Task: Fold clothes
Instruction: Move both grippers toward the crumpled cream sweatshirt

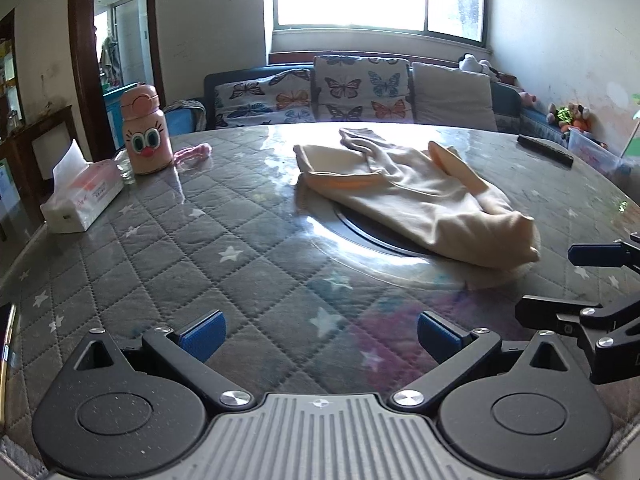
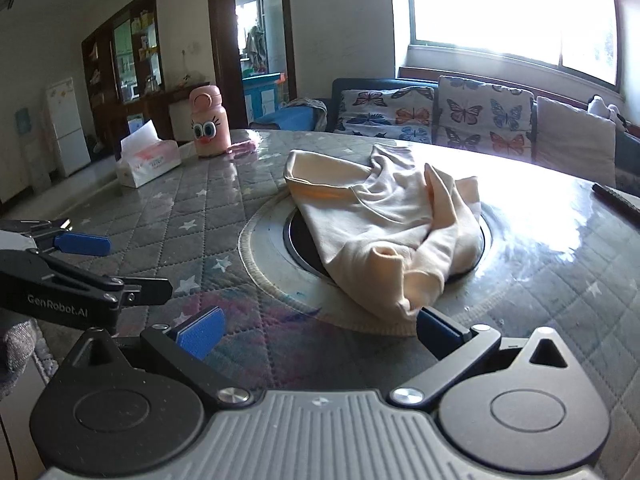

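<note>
Nearest me, my left hand-held gripper (image 1: 318,334) and right hand-held gripper (image 2: 318,332) hover spread wide, gripping nothing. I read "GenRobot.AI" on the left one's side. Beyond them, the crumpled cream garment (image 2: 384,236) lies mid-bench (image 1: 160,256), the pink bottle (image 1: 145,136) far left.

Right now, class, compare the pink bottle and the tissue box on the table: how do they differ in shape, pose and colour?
The pink bottle stands upright and rounded, with a cartoon face; the tissue box lies flat and rectangular. The bottle is pink all over; the box is mostly white with pink print, a tissue sticking up. Both sit close together on the quilted table, apart from the cream garment.
</note>
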### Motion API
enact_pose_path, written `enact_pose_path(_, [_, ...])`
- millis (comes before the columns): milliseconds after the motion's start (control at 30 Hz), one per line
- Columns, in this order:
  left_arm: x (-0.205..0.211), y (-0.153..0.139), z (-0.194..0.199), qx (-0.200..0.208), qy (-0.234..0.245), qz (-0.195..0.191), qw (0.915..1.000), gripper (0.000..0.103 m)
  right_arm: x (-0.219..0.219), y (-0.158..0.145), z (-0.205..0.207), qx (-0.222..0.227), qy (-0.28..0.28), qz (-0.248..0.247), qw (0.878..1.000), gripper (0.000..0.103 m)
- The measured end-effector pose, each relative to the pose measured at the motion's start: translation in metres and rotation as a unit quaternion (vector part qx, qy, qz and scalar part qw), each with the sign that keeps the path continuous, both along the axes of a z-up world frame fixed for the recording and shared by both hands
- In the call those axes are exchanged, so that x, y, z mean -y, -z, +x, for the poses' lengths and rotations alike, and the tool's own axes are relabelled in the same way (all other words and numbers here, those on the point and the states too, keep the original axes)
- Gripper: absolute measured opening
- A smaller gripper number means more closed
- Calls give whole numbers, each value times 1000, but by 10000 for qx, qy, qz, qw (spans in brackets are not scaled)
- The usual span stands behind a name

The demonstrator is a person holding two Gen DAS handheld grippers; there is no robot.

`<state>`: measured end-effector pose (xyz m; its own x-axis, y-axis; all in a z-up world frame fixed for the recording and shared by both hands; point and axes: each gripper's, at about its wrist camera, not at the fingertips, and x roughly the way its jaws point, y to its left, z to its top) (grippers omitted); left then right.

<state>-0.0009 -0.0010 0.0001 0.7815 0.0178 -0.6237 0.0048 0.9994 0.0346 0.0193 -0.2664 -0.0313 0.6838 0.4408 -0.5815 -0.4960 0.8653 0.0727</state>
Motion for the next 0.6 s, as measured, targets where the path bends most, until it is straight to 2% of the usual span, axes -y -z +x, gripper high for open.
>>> enact_pose_path(100, [6,-1,-6,18,25,4,10000,103,-1,0,-1,36,-49,-91,9999,103])
enact_pose_path(200, [12,-1,-11,37,49,9,10000,103,7,-4,-19,265,-13,40,9996,103])
enact_pose_path(600, [31,-4,-33,151,138,64,9998,103,25,-6,-49,192,38,164,9997,103])
